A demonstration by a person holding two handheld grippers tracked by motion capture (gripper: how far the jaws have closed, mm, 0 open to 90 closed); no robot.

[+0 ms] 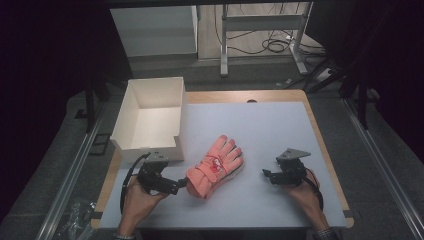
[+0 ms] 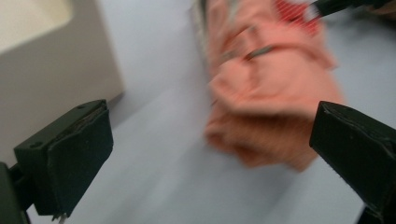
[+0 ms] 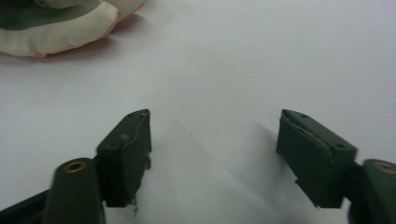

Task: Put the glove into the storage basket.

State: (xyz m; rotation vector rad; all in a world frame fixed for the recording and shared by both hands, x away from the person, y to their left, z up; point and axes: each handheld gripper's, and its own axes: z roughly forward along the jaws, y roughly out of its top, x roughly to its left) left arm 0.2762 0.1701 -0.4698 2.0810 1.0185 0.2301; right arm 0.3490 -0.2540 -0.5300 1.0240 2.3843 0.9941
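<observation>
A pair of pink gloves (image 1: 216,166) lies stacked on the white mat, fingers pointing away from me. My left gripper (image 1: 181,184) is open just left of the cuff end, its jaws spread wide. In the left gripper view the pink gloves (image 2: 271,88) lie blurred straight ahead between the two black pads (image 2: 77,158), touching neither. My right gripper (image 1: 266,175) rests open on the mat to the right of the gloves, nothing between its jaws. The right gripper view has pale glove fingertips (image 3: 60,23) at its top left, away from my right gripper (image 3: 215,140).
An open white cardboard box (image 1: 150,117) stands at the mat's far left, close behind my left hand; its wall (image 2: 46,84) fills the left of the left gripper view. The mat (image 1: 280,130) lies on a wooden tabletop. A metal table frame and cables lie beyond.
</observation>
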